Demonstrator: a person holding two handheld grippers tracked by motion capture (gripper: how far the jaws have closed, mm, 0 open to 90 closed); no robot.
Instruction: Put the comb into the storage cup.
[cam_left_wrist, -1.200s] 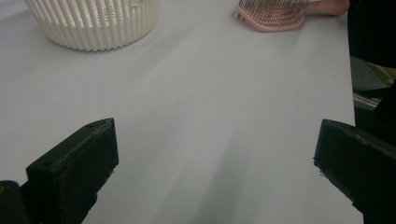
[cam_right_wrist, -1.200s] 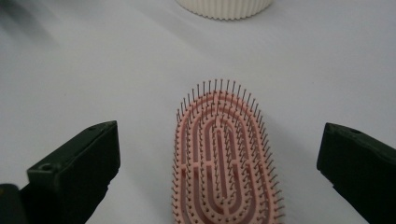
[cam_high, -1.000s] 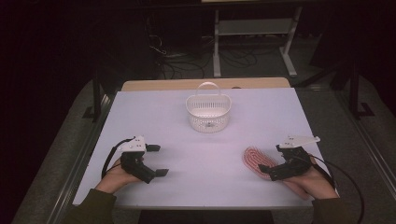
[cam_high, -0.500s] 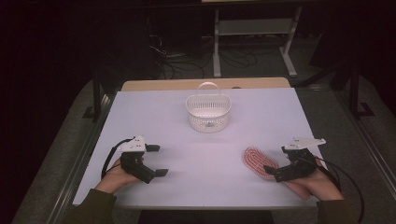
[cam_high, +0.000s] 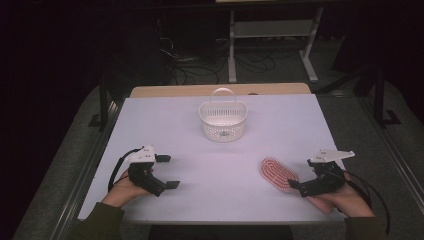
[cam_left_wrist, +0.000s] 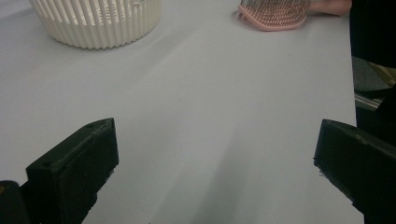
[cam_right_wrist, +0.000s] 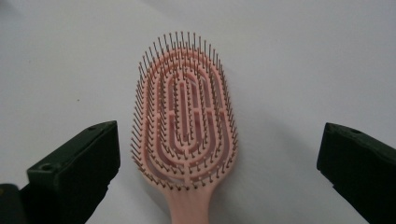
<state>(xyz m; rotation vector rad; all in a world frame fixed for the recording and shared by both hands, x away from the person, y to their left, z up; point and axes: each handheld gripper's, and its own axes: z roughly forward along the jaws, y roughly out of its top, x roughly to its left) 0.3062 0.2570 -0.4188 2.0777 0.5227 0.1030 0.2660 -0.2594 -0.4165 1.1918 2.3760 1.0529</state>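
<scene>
Our right gripper (cam_high: 295, 185) gaped wide around the hairbrush (cam_right_wrist: 184, 126) handle; closing off-centre, we judged, could skid it away. Left gripper (cam_high: 167, 172) wide, idle.

Your left hand (cam_high: 127, 186) rests low at the near left of the table, holding the left gripper (cam_high: 167, 172) with its jaws spread wide and pointing toward the right; the forearm comes in from the bottom edge in a dark sleeve. Your right hand (cam_high: 340, 192) sits at the near right, palm under the right gripper (cam_high: 295, 186), whose jaws are also wide apart and aimed left. Both grippers lie low, close to the surface, well apart from each other, each with its cable trailing back
</scene>
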